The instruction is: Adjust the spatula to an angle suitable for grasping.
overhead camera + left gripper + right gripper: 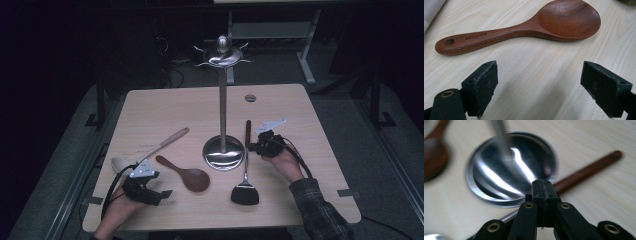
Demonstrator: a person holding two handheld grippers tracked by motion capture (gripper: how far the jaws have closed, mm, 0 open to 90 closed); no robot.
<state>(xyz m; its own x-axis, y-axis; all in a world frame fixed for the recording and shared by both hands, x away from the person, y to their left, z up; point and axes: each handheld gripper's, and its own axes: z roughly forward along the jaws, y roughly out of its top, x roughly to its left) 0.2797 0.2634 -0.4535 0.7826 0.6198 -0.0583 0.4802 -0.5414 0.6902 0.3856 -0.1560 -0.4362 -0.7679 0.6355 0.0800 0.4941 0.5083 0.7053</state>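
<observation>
Nearest the person, the left gripper (165, 193) hovers with jaws wide apart just short of the wooden spoon (524, 26), which lies flat on the table (165, 107) to the left of the stand's base (223, 155). Beyond it, the right gripper (544, 188) has its jaws pressed together over the spatula (245, 170) (whether they actually pinch its shaft cannot be told), just right of that base. A lift from so near the base could swing the handle into the stand's pole (222, 107) and tip it.

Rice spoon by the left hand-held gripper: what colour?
Reddish-brown wood; the rice spoon shows best in the left gripper view.
</observation>
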